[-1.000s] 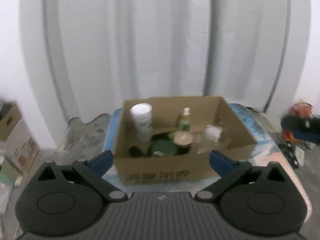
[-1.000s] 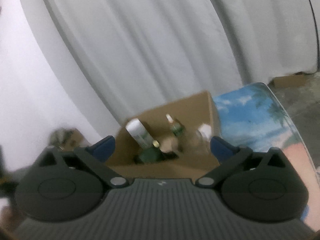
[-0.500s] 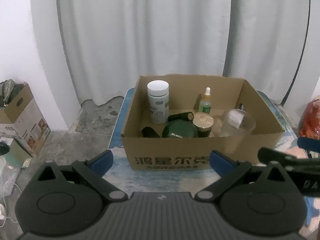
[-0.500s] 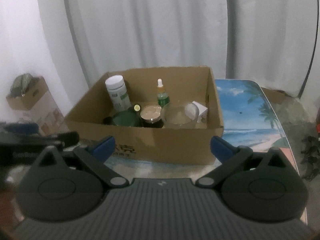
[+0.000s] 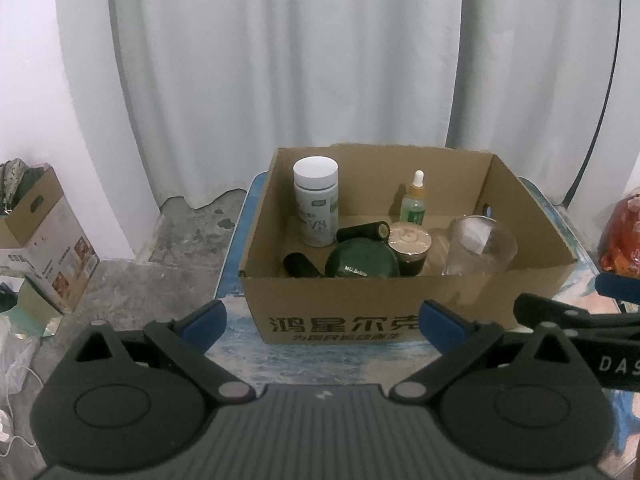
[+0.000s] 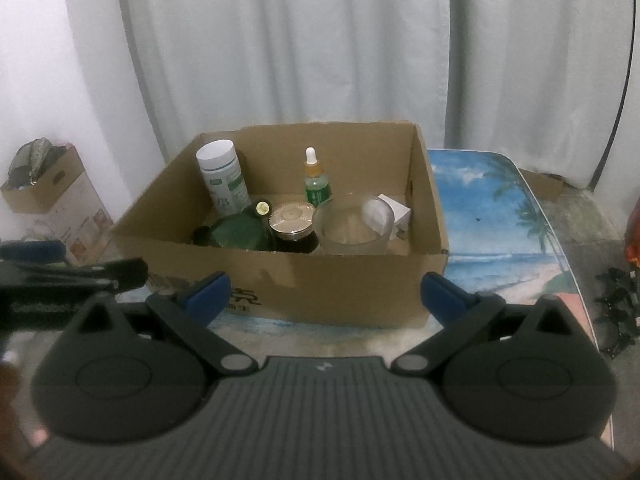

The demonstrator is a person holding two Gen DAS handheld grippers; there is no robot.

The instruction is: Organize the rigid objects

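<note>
An open cardboard box (image 5: 352,316) (image 6: 332,284) stands on a table with a beach print. Inside it are a white pill bottle (image 5: 316,200) (image 6: 222,178), a green dropper bottle (image 5: 414,200) (image 6: 317,182), a round dark green case (image 5: 362,262) (image 6: 238,232), a dark jar with a gold lid (image 5: 410,246) (image 6: 292,222), a clear glass (image 5: 478,246) (image 6: 352,226), black cylinders (image 5: 362,232) and a small white box (image 6: 396,214). My left gripper (image 5: 322,320) is open and empty in front of the box. My right gripper (image 6: 324,294) is open and empty too.
The beach-print table (image 6: 492,208) extends right of the box. A small cardboard box (image 5: 36,236) stands on the concrete floor at left. A red bag (image 5: 622,236) sits at far right. White curtains hang behind. Black items (image 6: 618,304) lie on the floor at right.
Both grippers have swung down and steadied facing the box, which now sits sharper and more centred. The jaws stayed open.
</note>
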